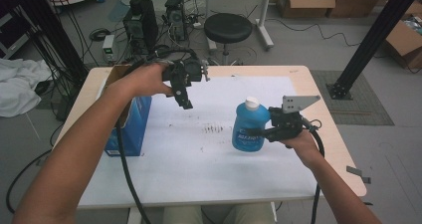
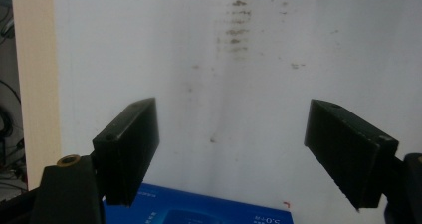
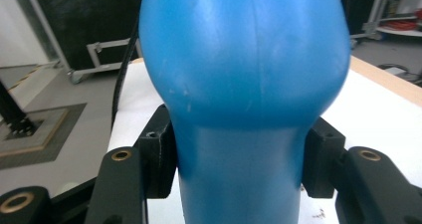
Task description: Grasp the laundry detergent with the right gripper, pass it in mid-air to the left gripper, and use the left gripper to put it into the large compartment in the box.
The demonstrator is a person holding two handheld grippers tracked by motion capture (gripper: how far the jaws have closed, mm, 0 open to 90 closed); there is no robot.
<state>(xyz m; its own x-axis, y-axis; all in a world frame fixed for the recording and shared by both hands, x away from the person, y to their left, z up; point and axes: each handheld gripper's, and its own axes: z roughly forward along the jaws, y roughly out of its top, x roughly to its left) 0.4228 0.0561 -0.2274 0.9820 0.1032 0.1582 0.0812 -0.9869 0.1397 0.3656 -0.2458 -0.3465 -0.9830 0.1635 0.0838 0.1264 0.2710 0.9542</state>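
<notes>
At the left edge of the bench (image 1: 318, 114) stands an open blue carton (image 1: 130, 127), stiff card with a brown inner flap. Just right of it and above the far part of the white sheet (image 1: 199, 169), the left hand-held gripper (image 1: 185, 102) hangs with its jaws wide apart and nothing between them; its own view looks down on the scuffed, smudged sheet and the carton's blue top. The sheet is smooth and matte, with a patch of dark marks (image 1: 215, 129) near the middle.

Right of those marks is the blue bottle (image 1: 250, 127), upright, with a white cap (image 1: 252, 103) and a printed label. The right hand-held gripper (image 1: 259, 132) is clamped on it from the right, pads pressed on the narrower waist just under the bulging shoulder. Whether its base rests on the sheet I cannot tell.

The bottle looks like glossy moulded plastic, rounded and probably slippery, and its walls may give under a hard squeeze. If it holds liquid it will likely be fairly heavy and inclined to tip. The waist seems the safest hold, since the shoulder above would stop it slipping down.
</notes>
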